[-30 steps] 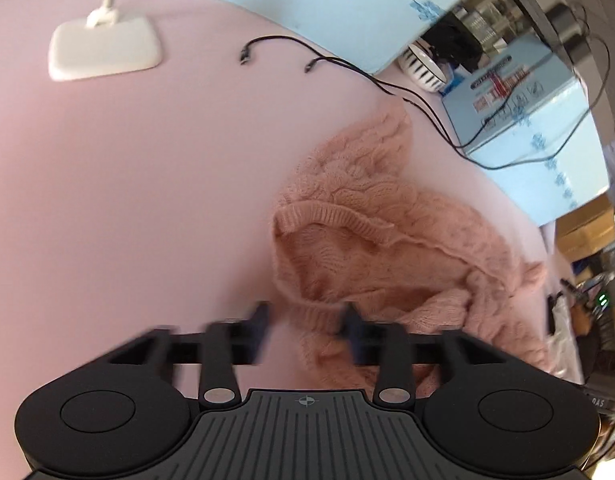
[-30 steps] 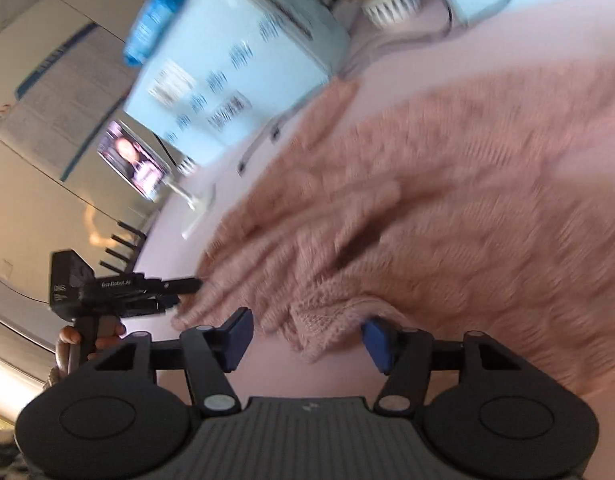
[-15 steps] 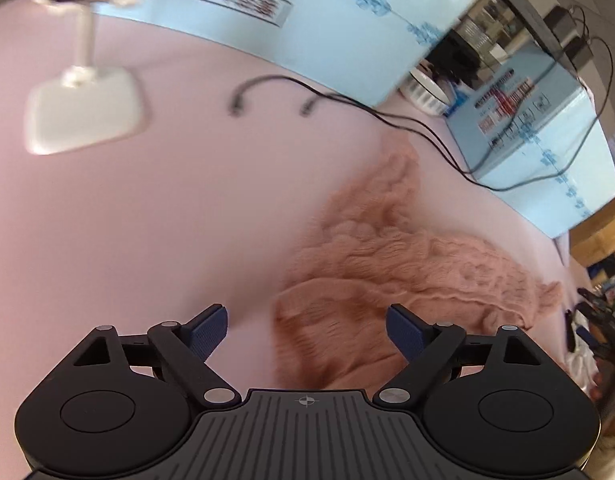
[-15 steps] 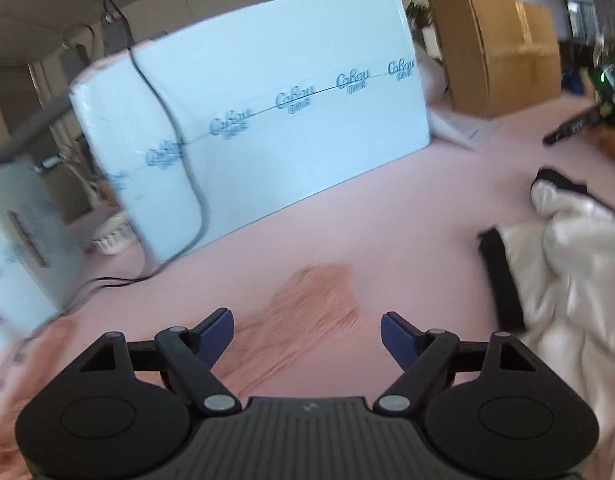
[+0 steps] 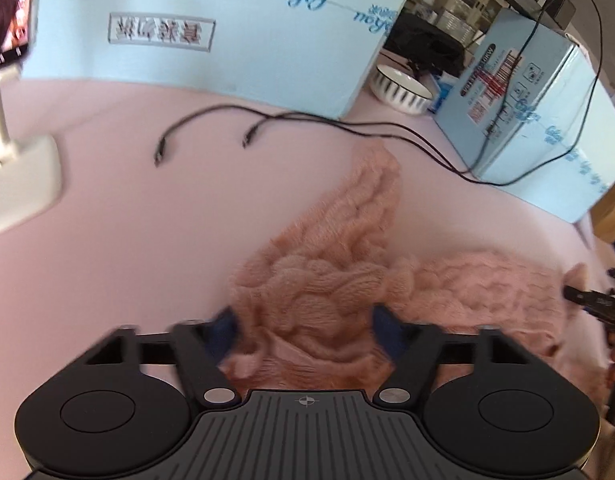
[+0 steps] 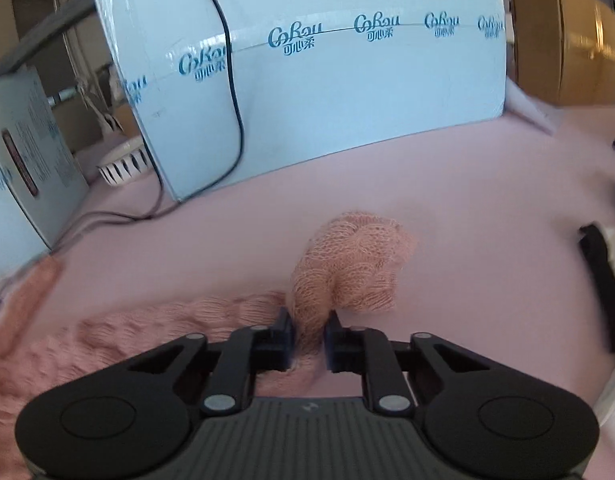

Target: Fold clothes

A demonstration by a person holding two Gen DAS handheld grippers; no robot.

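The pink bench (image 5: pixel 127 240) carries a crumpled pink cable-knit sweater (image 5: pixel 347 280), lying near the pale blue cartons (image 6: pixel 327 80) and black cables (image 5: pixel 307 118). The left tool (image 5: pixel 305 326) has its jaws spread wide around a bunched fold of the sweater. The right tool (image 6: pixel 309 338) is clamped on a sleeve end (image 6: pixel 351 264).

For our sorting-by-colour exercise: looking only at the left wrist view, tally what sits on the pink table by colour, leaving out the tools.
Pink: 1, the knitted sweater
Light blue: 2, the long box and the smaller box
Black: 2, the loose cable ends
White: 2, the striped bowl and the stand base
Total: 7
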